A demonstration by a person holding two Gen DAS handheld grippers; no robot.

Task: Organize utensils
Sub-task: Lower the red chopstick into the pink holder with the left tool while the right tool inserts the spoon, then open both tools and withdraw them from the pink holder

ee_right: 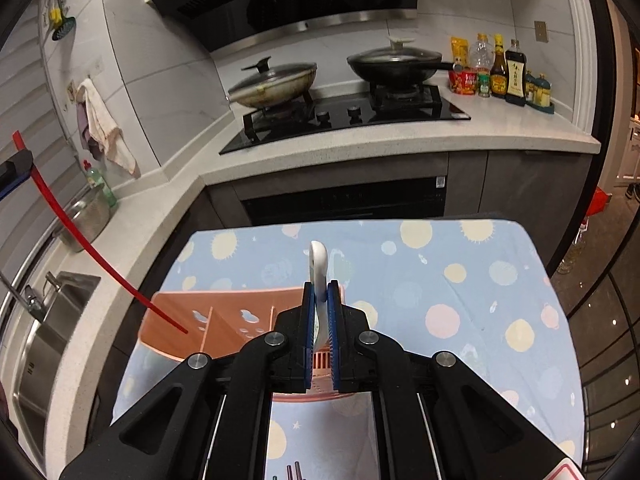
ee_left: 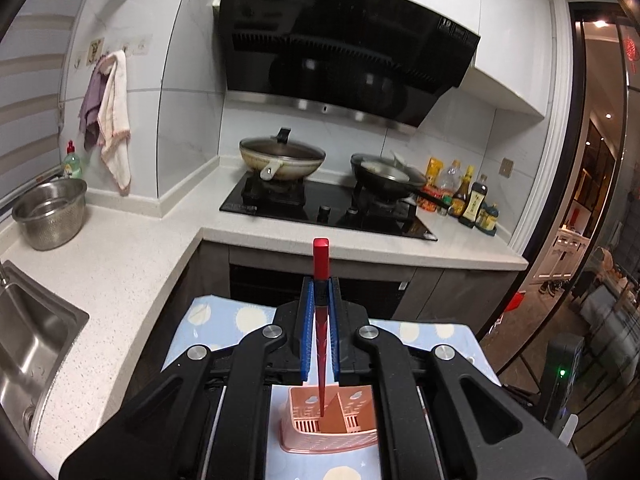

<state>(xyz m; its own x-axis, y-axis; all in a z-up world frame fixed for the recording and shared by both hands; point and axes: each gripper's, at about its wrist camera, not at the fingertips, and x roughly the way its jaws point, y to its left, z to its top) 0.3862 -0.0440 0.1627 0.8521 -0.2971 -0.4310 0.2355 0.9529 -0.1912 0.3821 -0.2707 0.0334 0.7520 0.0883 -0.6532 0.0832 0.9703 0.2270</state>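
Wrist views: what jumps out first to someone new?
The red chopstick, clamped in the left gripper, its tip hanging over the pink utensil basket on the dotted blue cloth. Next, the white spoon pinched edge-on in the right gripper, above the same basket. Behind both, two lidded pans sit on the black hob under the range hood.
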